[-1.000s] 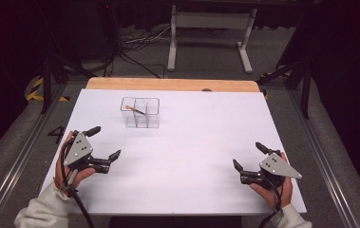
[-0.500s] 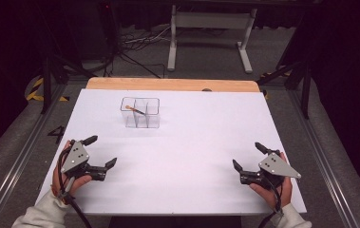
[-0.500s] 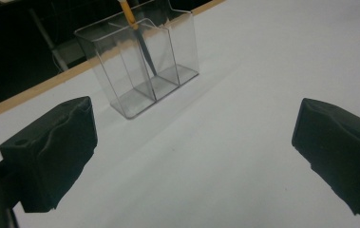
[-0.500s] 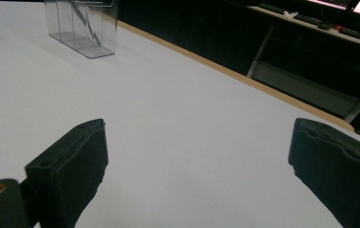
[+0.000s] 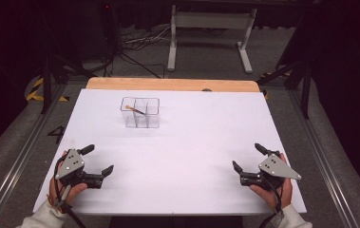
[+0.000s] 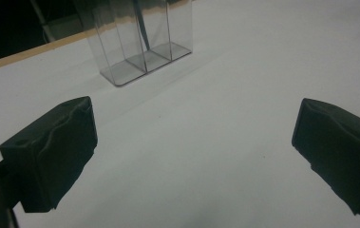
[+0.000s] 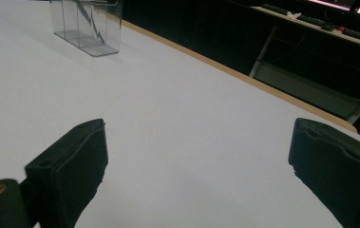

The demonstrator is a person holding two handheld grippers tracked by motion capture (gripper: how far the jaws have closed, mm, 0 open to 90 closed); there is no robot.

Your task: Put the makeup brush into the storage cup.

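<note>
Wooden edging behind the white tabletop [image 5: 182,156] shows fully from above. Left gripper [image 5: 97,159] and right gripper [image 5: 250,157] rest low, jaws spread, facing the clear organizer [image 5: 140,113].

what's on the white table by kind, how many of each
clear divided container: 1
thin brown-tipped stick in the container: 1
hand-held grippers, both open: 2, left gripper, right gripper
total: 4
</note>
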